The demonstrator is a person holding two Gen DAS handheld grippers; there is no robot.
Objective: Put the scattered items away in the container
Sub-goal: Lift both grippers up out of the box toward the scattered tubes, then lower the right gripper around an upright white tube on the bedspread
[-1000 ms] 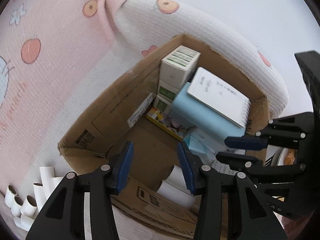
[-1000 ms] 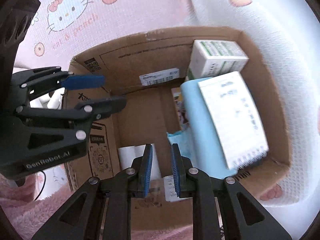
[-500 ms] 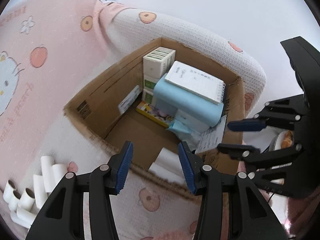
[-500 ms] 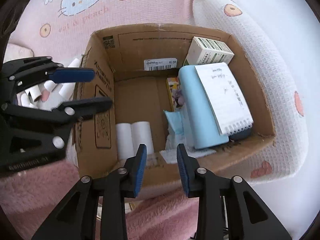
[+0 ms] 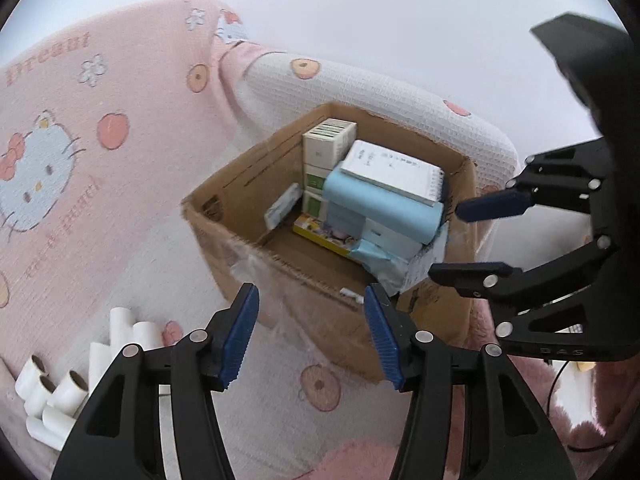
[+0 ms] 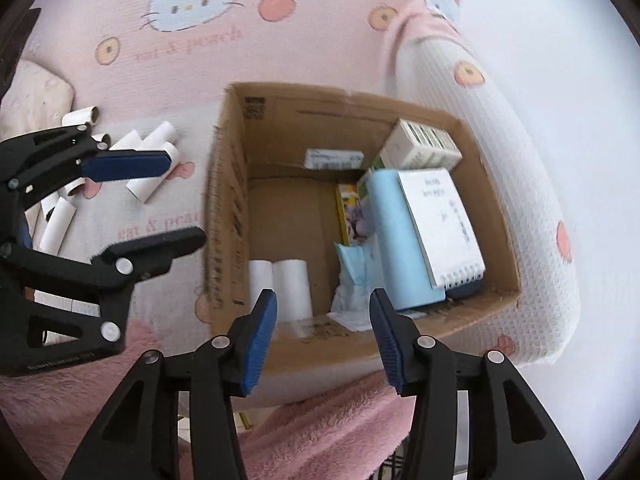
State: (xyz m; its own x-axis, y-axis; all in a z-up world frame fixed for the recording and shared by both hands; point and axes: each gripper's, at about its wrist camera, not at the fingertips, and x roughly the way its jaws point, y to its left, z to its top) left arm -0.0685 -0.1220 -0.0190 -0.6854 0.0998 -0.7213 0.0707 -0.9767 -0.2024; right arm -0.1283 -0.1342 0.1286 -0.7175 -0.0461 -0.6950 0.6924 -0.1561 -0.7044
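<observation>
Both grippers stand outside the box; left gripper and right gripper have just been opening, fingers spread, nothing between them. Loose rolls lie left of the box. Next pick: approach one roll squarely, avoiding its neighbours. Two rolls already inside; lower-left rolls partly cut off.

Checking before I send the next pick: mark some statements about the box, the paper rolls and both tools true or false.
1. Two white rolls lie inside the cardboard box. True.
2. The right tool grips a roll. False: open, nothing between its pads.
3. Loose rolls remain on the blanket outside the box. True.
4. The spiral notepad lies on the blanket. False: in the box, atop a light blue pack.
5. The left tool is open. True.
</observation>
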